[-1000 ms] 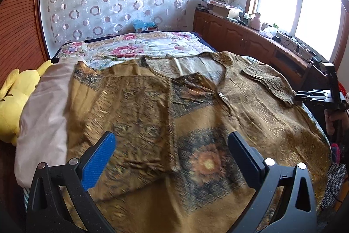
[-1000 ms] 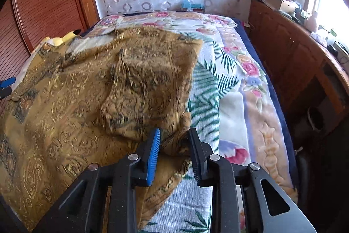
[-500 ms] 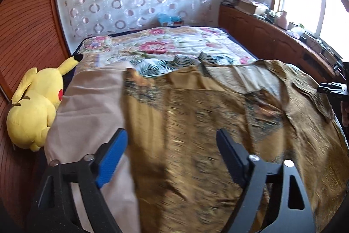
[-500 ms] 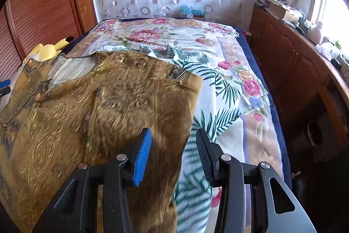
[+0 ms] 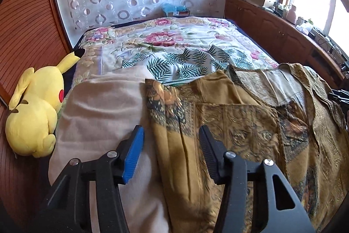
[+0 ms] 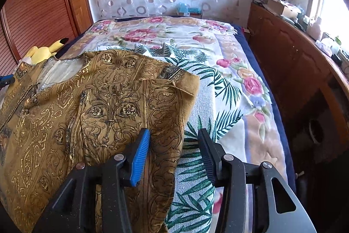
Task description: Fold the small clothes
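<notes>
- garment [image 5: 240, 128] (gold patterned top) lay spread on the bed [image 5: 174, 36], neckline toward the far end, on top of a leaf-print cloth [image 6: 196, 167] and a beige cloth [image 5: 102, 106].
- left gripper [image 5: 171, 145] was partly open, holding nothing; its jaws sat either side of the garment's left edge, near the sleeve cuff with the dark floral band.
- right gripper [image 6: 173, 147] was also partly open and empty; blue pad over the garment's right edge, black pad out over the leaf-print cloth.
- can't tell whether either gripper touched the fabric or just hovered above it.
- step, my read: lining up on both side edges for a first fold; no fold looked made.
- next move calls for dropping both grippers onto the edges, closing on one layer only, not the cloths under it, then lifting both sides evenly toward the middle.
- yellow plush toy [image 5: 35, 110] sat off the left side, clear of the fold.
</notes>
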The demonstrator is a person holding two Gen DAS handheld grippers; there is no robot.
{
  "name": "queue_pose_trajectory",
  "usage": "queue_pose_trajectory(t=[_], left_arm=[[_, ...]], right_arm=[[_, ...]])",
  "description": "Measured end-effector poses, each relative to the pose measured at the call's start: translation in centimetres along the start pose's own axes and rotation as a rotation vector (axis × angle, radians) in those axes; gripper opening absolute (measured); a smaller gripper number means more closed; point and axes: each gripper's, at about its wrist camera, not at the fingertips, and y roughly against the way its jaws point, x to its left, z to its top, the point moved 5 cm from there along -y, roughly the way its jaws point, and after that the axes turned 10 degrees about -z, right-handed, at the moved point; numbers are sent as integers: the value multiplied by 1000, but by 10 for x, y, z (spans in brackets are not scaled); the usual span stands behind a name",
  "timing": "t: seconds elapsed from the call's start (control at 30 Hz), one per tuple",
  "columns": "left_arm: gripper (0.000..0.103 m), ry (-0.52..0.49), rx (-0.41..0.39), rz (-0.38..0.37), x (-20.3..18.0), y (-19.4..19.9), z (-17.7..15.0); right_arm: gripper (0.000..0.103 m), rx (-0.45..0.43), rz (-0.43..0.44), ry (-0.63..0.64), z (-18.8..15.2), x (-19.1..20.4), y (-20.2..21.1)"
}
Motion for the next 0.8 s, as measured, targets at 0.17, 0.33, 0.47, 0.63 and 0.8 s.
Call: queue_pose_trajectory(t=[0.17,0.33,0.47,0.63,0.8], left_arm=[[38,0,6,0,4,-6,7],[36,-6,7,-2,3,-9,12],[36,-4,14,-11,1,-11,12],[36,-2,47,-28,0,-15,6],[17,-18,74,-46,-7,-16,0]], right_arm=[[53,2,9,0,-1,0,0],[55,3,7,5,0,2,0],[56,3,4,7,1,1,-1],[56,5,-1,0,2,2,-1],[56,21,7,4,14,3,-10]])
